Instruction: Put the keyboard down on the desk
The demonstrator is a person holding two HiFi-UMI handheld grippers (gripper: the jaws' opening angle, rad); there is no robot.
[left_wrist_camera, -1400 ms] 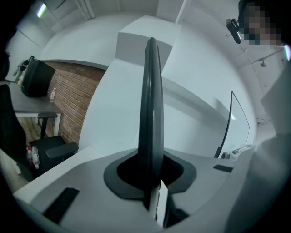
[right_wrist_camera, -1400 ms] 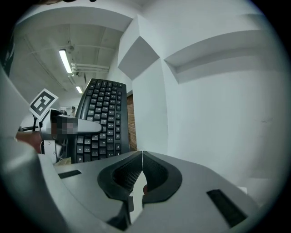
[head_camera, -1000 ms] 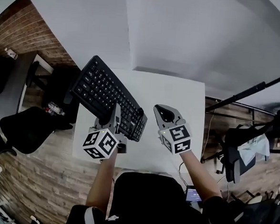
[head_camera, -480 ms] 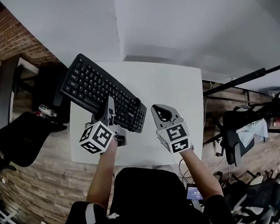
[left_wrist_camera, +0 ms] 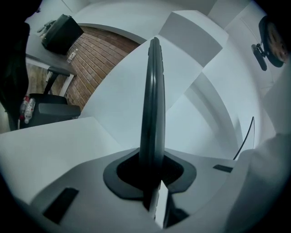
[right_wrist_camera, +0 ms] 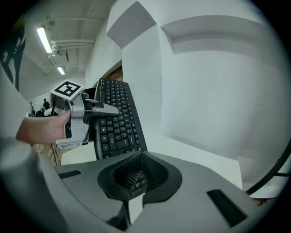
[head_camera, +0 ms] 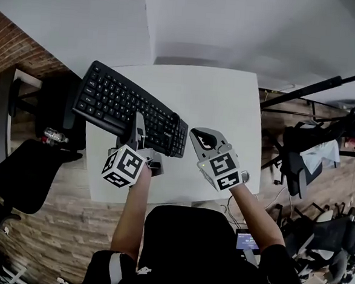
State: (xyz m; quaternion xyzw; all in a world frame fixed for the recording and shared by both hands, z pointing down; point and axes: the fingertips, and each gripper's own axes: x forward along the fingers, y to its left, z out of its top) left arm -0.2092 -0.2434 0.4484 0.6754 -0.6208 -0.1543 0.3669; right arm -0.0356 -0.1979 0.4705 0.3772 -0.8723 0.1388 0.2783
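A black keyboard (head_camera: 128,113) hangs slantwise over the left part of the white desk (head_camera: 216,104), its left end past the desk's edge. My left gripper (head_camera: 138,128) is shut on the keyboard's near long edge. In the left gripper view the keyboard (left_wrist_camera: 153,100) stands edge-on between the jaws of that gripper (left_wrist_camera: 152,170). My right gripper (head_camera: 205,141) hovers just right of the keyboard, shut with nothing in it. From the right gripper view (right_wrist_camera: 135,179) I see the keyboard (right_wrist_camera: 116,116) tilted up and the left gripper (right_wrist_camera: 79,111) clamped on it.
A black office chair (head_camera: 27,170) and a bottle (head_camera: 53,137) stand left of the desk on a brick-patterned floor. A black pole (head_camera: 308,90) and a chair with cloth on it (head_camera: 310,157) are at the right. A white wall corner (head_camera: 150,27) rises behind the desk.
Both grippers have come down toward the desk. The keyboard has sunk with the left gripper and lies closer to the desktop. The right gripper stays shut and empty.
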